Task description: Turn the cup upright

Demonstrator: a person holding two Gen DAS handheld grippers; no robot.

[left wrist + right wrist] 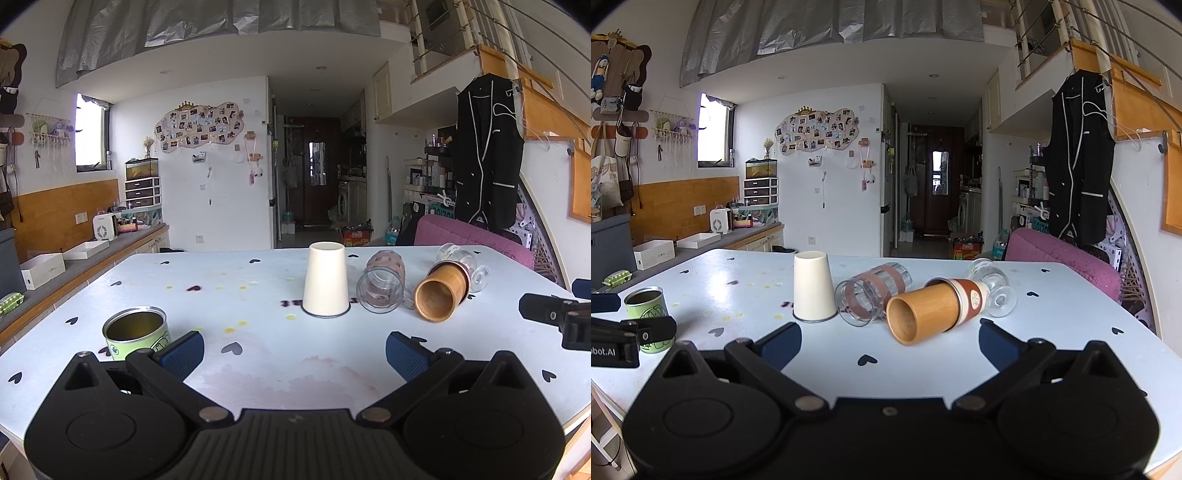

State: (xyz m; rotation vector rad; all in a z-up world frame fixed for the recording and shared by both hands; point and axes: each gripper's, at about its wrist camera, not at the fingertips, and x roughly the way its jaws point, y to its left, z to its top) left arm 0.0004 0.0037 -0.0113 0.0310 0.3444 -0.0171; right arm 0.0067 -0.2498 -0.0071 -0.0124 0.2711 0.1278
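A white cup [325,282] stands upside down mid-table, also in the right wrist view [812,286]. Right of it a clear glass with a brown band [382,286] [871,295], a wooden cup [441,293] [929,308] and a stemmed glass [461,264] [993,286] lie on their sides. A green tin [138,332] [650,314] stands upright at the left. My left gripper [293,354] is open and empty, short of the white cup. My right gripper [890,345] is open and empty, just short of the wooden cup.
The pale blue table [258,288] has heart marks and stains. A purple chair [476,242] stands behind its far right edge. A counter with white boxes [44,269] runs along the left. The right gripper shows at the left view's right edge [557,317].
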